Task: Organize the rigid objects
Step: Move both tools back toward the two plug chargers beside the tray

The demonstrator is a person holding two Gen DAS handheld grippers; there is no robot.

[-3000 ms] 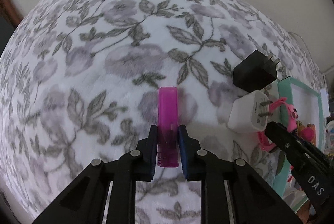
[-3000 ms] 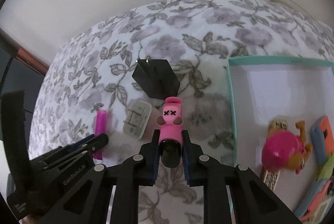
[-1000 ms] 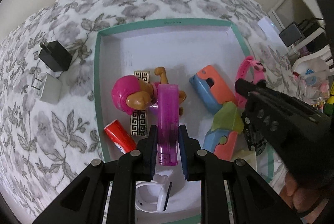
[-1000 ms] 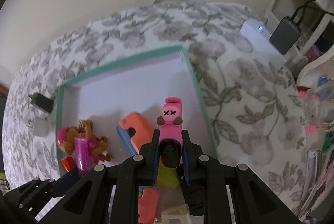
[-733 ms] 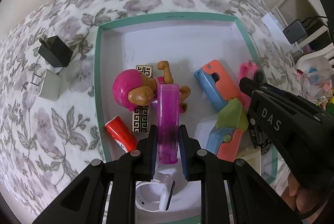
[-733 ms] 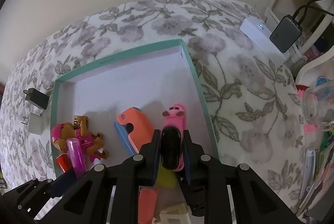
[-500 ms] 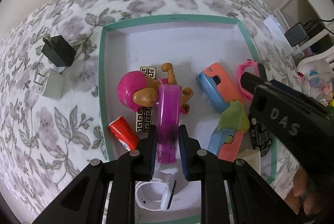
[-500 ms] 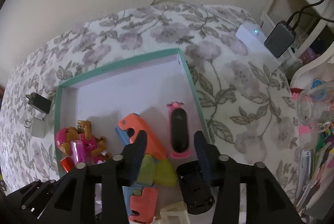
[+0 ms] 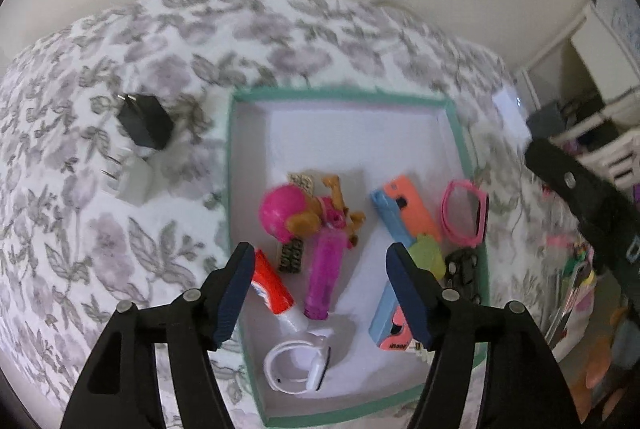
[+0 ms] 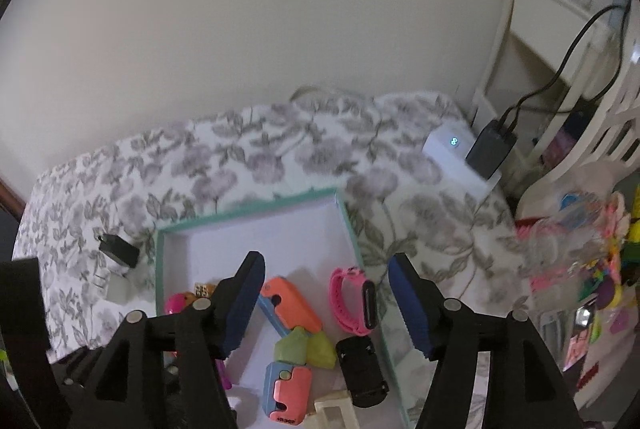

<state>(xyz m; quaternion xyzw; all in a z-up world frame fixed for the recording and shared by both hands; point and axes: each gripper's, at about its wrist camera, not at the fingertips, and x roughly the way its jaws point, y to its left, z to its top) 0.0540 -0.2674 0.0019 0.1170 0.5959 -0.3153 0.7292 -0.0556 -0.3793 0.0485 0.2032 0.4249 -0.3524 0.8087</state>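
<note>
Blue-padded jaws on both tools are spread wide with nothing in them: the left gripper (image 9: 320, 293) has just let go of the purple lighter (image 9: 325, 275), which now lies in the teal box (image 9: 231, 189) at its 12 o'clock, and the right gripper (image 10: 326, 303) has dropped the pink watch (image 10: 354, 303) against the box's right wall. So both are sorted; the black charger (image 9: 145, 127) and white charger (image 9: 134, 181), out at 10 o'clock on the floral bedspread (image 9: 120, 249), look next. Plain cream wall (image 10: 280, 29) behind, white shelving (image 10: 560, 109) at 2 o'clock.
</note>
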